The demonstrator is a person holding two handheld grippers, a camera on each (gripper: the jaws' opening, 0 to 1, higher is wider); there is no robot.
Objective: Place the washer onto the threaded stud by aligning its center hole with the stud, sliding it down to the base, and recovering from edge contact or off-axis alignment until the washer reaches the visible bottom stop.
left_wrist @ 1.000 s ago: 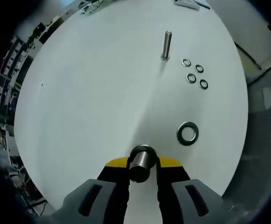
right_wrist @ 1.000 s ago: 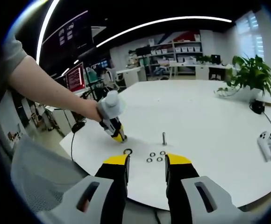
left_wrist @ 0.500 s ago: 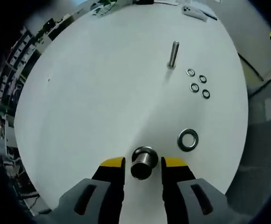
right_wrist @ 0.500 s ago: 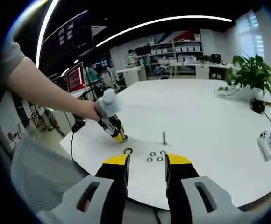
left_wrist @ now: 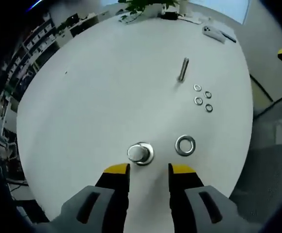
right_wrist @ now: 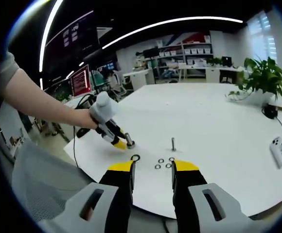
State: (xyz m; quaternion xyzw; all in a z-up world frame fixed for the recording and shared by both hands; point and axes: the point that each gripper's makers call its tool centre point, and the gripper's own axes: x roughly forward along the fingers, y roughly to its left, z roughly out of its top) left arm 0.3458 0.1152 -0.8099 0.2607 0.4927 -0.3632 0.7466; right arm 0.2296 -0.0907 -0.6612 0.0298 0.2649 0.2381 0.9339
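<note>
Left gripper view shows both grippers' jaws wide and empty, stud standing bare, big washer lying beside it, unplaced.

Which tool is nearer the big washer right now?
Left. The left tool sits just beside the big washer, next to the wide stud. The right tool is held back off the table's near edge.

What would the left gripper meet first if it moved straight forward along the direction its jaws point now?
Probably the large stud standing on its wide base on the white table, just ahead of the open left gripper. It sits slightly left of centre, so depth permitting, the left jaw might touch first.
</note>
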